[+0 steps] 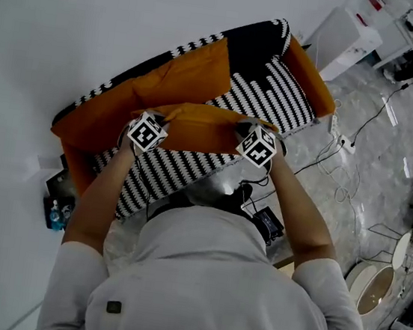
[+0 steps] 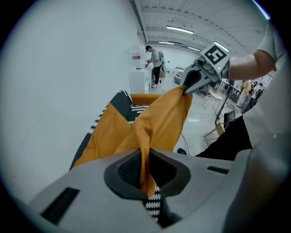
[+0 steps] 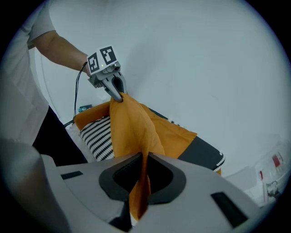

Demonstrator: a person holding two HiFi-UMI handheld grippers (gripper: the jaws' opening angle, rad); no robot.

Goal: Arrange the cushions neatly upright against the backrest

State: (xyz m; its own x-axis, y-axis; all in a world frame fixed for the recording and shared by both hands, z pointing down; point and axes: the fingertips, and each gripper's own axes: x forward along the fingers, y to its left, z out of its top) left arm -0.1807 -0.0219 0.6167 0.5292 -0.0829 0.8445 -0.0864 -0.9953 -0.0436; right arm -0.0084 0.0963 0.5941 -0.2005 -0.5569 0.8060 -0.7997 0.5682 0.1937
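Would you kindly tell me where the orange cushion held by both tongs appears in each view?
Head view: orange cushion at centre, over the seat.
Left gripper view: cushion runs from bottom centre to upper right.
Right gripper view: cushion runs from bottom centre to upper left.
Shared landmark: striped sofa, behind the cushion in both gripper views.

Judged a lab or open test hall, not a home. Noted on polished grey floor (image 1: 384,188) right of the right gripper (image 1: 245,128): loose cables (image 1: 342,167), a power strip (image 1: 343,144), a white cabinet (image 1: 344,39). Seen far ahead of the left gripper (image 2: 146,177): long ceiling strip lights (image 2: 179,29), a person (image 2: 156,61) standing at white units. Striped sofa (image 1: 276,94) set against bare white wall (image 1: 97,18).
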